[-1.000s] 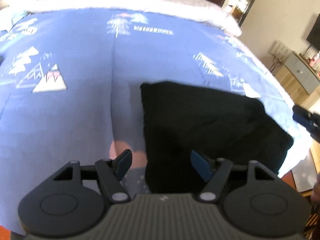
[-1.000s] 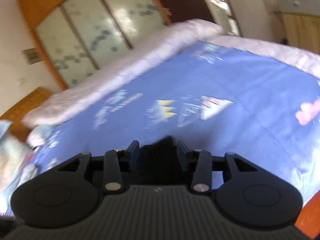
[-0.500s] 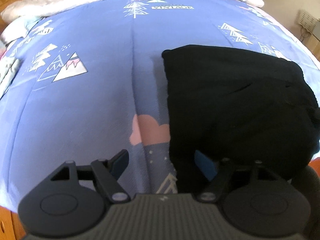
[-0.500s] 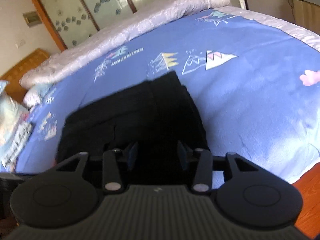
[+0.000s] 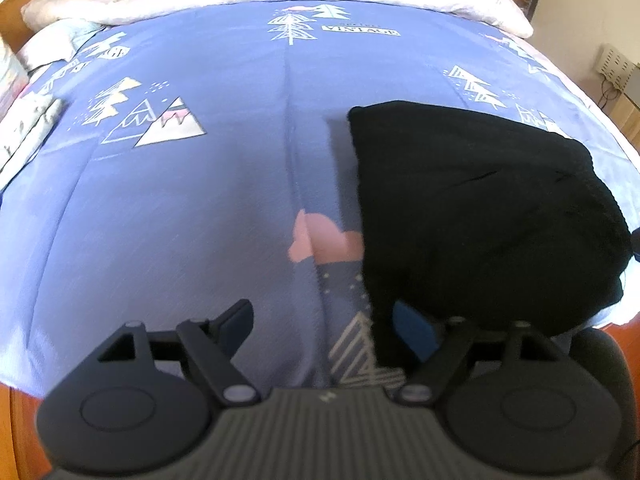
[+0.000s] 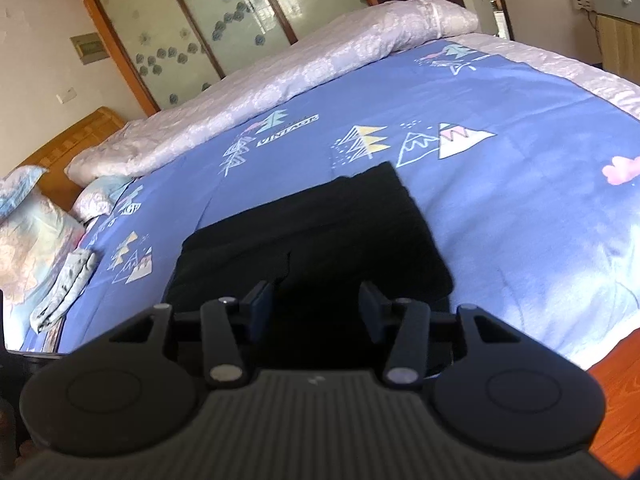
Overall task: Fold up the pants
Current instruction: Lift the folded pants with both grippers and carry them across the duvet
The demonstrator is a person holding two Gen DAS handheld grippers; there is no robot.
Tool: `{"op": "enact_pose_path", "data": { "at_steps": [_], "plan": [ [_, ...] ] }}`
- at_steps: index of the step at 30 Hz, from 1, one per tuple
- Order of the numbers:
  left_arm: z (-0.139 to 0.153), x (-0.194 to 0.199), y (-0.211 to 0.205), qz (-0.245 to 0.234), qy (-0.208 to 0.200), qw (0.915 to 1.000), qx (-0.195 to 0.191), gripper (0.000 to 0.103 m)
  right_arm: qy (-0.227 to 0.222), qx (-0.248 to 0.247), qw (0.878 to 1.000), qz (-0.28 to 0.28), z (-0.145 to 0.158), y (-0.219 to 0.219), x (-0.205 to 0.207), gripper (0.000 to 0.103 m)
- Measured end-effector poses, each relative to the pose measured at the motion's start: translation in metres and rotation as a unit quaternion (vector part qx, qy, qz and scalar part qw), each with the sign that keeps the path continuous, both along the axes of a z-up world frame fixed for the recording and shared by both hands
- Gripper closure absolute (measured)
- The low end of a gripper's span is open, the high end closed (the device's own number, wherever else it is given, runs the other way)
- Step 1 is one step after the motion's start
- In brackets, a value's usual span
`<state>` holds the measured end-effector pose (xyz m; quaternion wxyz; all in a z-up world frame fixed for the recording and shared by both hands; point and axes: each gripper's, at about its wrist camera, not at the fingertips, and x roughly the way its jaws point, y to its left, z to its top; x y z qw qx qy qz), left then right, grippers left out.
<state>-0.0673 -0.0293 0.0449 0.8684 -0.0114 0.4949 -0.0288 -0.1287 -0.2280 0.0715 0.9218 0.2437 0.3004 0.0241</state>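
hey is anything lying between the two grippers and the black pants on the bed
Nothing visible does. The black pants lie folded on the blue quilt right ahead of the right gripper; the left gripper hovers at their near corner. Both grippers' jaws are opening, gripping nothing.

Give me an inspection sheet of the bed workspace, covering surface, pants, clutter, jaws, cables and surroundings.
Surface: blue printed bedspread, pale quilt along its far edge.
Job's things: black pants lie folded near the bed's edge.
Clutter: folded grey cloth, pillow.
Grippers: left gripper jaws opening, pants edge by one pad; right gripper jaws opening above pants, nothing clamped.
Cables: cord at wall.
Surroundings: glass-door wardrobe, wooden headboard.
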Motion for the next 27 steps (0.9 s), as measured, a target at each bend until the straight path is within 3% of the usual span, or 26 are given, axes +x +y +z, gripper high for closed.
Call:
{"op": "enact_pose_path", "data": {
  "at_steps": [15, 24, 27],
  "plan": [
    [0.002, -0.019, 0.020, 0.011, -0.007, 0.9997, -0.021, 0.023, 0.003, -0.019, 1.000, 0.001, 0.007, 0.017, -0.010, 0.052],
    [0.009, -0.017, 0.032, 0.022, -0.017, 0.9990, -0.034, 0.023, -0.006, 0.006, 0.999, -0.047, 0.004, -0.013, -0.013, 0.051],
    [0.011, -0.013, 0.039, 0.021, -0.015, 0.9982, -0.054, 0.023, -0.009, 0.014, 0.998, -0.056, 0.003, -0.026, -0.012, 0.050]
  ]
}}
